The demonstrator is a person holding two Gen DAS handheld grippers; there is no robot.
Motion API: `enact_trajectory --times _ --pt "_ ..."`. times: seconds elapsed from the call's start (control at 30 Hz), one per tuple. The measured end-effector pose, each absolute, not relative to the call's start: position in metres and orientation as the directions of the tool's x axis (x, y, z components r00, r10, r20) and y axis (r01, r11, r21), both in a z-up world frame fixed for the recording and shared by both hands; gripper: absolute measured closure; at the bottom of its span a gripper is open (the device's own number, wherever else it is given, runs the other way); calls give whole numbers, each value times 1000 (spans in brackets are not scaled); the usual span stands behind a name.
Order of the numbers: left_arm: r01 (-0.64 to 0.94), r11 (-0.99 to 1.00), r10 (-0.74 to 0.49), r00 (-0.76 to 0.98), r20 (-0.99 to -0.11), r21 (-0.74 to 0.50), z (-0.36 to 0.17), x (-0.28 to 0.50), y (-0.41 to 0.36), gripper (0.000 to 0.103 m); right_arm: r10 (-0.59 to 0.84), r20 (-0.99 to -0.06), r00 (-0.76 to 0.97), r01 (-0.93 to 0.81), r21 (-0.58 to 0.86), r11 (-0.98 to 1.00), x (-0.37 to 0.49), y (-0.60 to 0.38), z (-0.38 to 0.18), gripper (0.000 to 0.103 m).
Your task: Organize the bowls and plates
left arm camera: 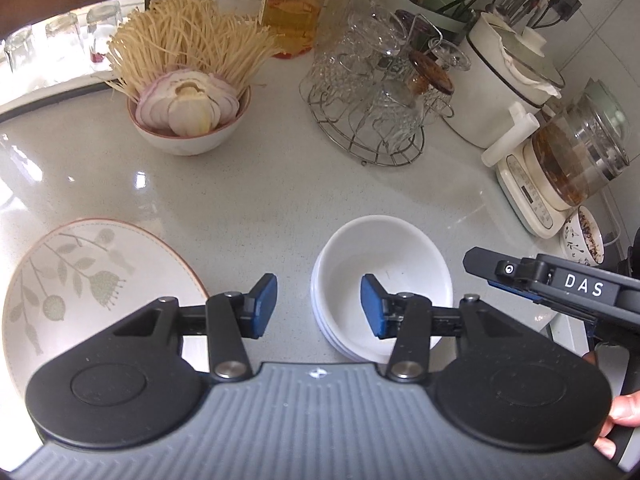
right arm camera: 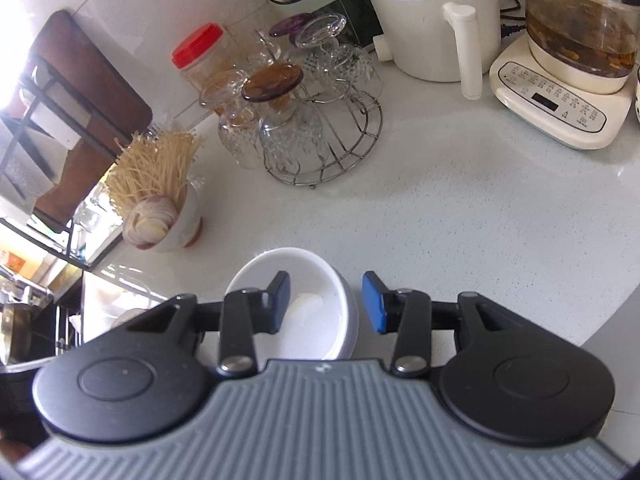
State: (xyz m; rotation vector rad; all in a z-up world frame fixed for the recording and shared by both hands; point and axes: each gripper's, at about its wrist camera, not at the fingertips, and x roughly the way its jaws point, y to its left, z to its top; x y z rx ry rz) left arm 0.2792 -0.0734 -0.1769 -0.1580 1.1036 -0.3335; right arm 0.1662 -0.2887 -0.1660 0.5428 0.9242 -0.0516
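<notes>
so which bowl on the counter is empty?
The white bowl stack by the left gripper: its top bowl is bare inside. The pink-rimmed bowl behind holds onion and noodles.

Glossy white ceramic bowls [left arm camera: 384,280] sit on a polished speckled stone counter [left arm camera: 256,184] near a wire metal rack [left arm camera: 368,136].

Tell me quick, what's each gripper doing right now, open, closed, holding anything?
Left gripper: open, holding nothing, above the white bowls.
Right gripper: open, holding nothing, straddling the bowls' rim.

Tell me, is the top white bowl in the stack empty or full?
Empty. The top white bowl shows only its bare white inside in both wrist views.
</notes>
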Motion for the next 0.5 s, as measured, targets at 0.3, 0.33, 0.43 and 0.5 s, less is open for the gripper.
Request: enact_trajectory --times 0.3,0.33,0.43,0.5 --pt "178 933 -357 361 -862 -312 -197 286 -80 51 249 -772 584 317 500 806 169 -301 -195 26" --pt "178 932 -359 356 -863 -315 -198 286 -81 51 254 -771 584 323 508 798 168 -302 -197 26" --pt "181 932 -359 350 -865 -313 -202 288 -83 51 273 -767 580 323 525 788 168 -301 -203 26" --pt "178 930 -365 340 -867 -321 -205 291 -84 51 296 -765 571 326 543 774 169 -302 -209 26"
